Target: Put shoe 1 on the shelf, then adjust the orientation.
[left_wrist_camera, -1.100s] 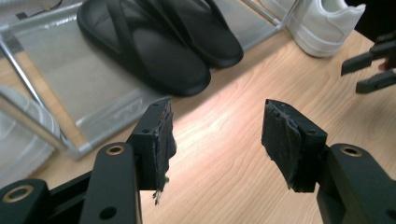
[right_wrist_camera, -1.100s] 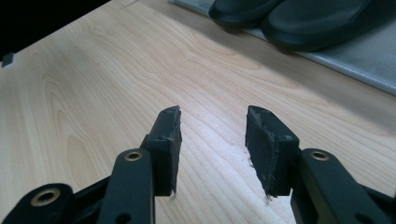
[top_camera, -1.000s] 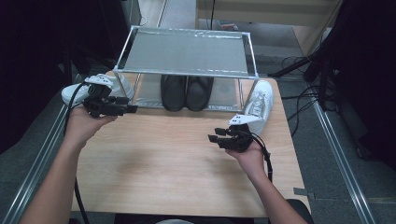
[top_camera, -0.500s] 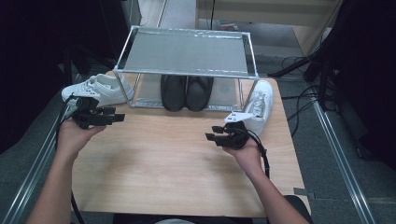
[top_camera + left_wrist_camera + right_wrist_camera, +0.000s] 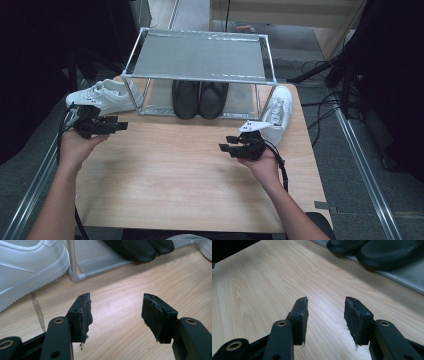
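Observation:
A white sneaker (image 5: 105, 95) lies at the table's left edge beside the metal shoe rack (image 5: 200, 55); it shows at the upper left as white sneaker (image 5: 25, 265) in the left gripper view. My left gripper (image 5: 121, 125) hovers just in front of it, open with nothing between the jaws (image 5: 116, 312). A pair of black shoes (image 5: 200, 97) stands on the rack's lower shelf. A second white sneaker (image 5: 277, 112) leans at the rack's right end. My right gripper (image 5: 226, 144) is open and empty over bare wood (image 5: 325, 315), pointing left, with the black shoes (image 5: 372, 250) ahead.
The wooden table (image 5: 175, 175) has open surface between and in front of both hands. A rack leg (image 5: 72, 260) stands just ahead of the left jaws. A dark stain (image 5: 37, 307) marks the wood. Cables (image 5: 320, 100) lie on the floor at the right.
My left hand has come down and back toward the table's near left, away from the white sneaker, jaws still open. The right hand has stayed in place.

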Demonstrator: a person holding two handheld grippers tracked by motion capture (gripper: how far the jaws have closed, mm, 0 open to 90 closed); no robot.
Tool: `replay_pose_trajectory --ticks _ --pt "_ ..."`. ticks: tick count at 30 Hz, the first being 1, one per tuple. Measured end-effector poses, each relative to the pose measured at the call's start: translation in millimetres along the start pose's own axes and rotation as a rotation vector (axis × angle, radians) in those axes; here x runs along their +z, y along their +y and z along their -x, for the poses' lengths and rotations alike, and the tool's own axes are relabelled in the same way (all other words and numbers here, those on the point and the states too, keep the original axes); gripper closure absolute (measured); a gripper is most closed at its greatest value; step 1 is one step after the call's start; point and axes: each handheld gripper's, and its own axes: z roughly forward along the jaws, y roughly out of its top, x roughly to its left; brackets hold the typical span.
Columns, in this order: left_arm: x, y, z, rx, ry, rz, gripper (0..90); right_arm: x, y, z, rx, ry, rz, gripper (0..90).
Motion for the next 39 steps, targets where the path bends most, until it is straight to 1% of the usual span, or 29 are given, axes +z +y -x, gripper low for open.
replay_pose_trajectory --ticks 4,9,10,12,16,19,21,22,25,27,31,32,34,36,37,38,39 --pt "5.7 4.4 -3.6 0.004 -0.001 -0.002 41.1 -3.7 -3.7 -2.1 0.002 -0.006 -0.006 54.9" --pt "10.6 8.8 -10.9 0.001 -0.007 0.009 43.3 -8.2 -9.7 -2.4 0.002 -0.019 -0.006 54.8" --pt "11.1 9.5 -12.5 -0.003 -0.006 0.012 43.6 -9.2 -10.8 -2.7 0.012 -0.019 -0.009 54.7" --pt "11.9 11.2 -15.9 -0.005 -0.009 0.013 44.6 -10.8 -13.0 -2.8 0.016 -0.027 -0.009 54.7" --pt "15.0 15.2 -22.3 -0.027 -0.007 0.019 45.4 -14.9 -17.5 -2.2 0.025 -0.041 -0.011 54.7" --pt "19.0 17.7 -24.5 -0.013 0.001 0.003 45.4 -19.0 -20.5 -1.9 0.03 -0.05 -0.009 54.7" --pt "21.9 20.0 -26.7 -0.017 -0.004 -0.005 45.4 -21.6 -22.9 -1.2 0.033 -0.057 -0.01 54.6" --pt "23.0 20.6 -27.4 -0.02 -0.002 0.002 45.3 -23.5 -24.2 -0.9 0.038 -0.061 -0.008 54.6" --pt "24.9 24.9 -31.1 -0.018 -0.002 0.001 45.6 -27.5 -27.0 -0.8 0.046 -0.068 -0.003 54.6" --pt "26.3 27.3 -33.4 -0.024 -0.004 0.02 46.5 -30.0 -29.9 -0.8 0.049 -0.075 -0.004 54.5" --pt "29.6 32.3 -39.1 -0.025 0.006 0.008 47.2 -34.9 -34.3 -0.7 0.06 -0.088 0.001 54.5" --pt "30.0 33.6 -40.7 -0.023 0.009 0.005 47.0 -35.5 -35.1 -0.2 0.056 -0.09 0.004 54.5" --pt "30.4 36.4 -43.6 -0.017 0.018 0.017 47.8 -36.7 -36.8 0.2 0.065 -0.099 0.0 54.2" --pt "30.4 40.6 -46.7 -0.013 0.024 0.002 49.4 -37.8 -39.2 0.8 0.074 -0.103 -0.004 54.2" --pt "30.3 42.4 -48.6 -0.016 0.022 0.009 50.3 -38.3 -40.3 0.7 0.076 -0.105 -0.005 54.2" --pt "30.1 42.8 -50.8 -0.023 0.017 0.038 50.8 -39.0 -41.2 0.4 0.077 -0.105 -0.009 54.2" --pt "30.7 43.1 -53.6 -0.038 0.009 0.058 52.5 -39.4 -42.2 0.5 0.076 -0.106 -0.012 54.2"
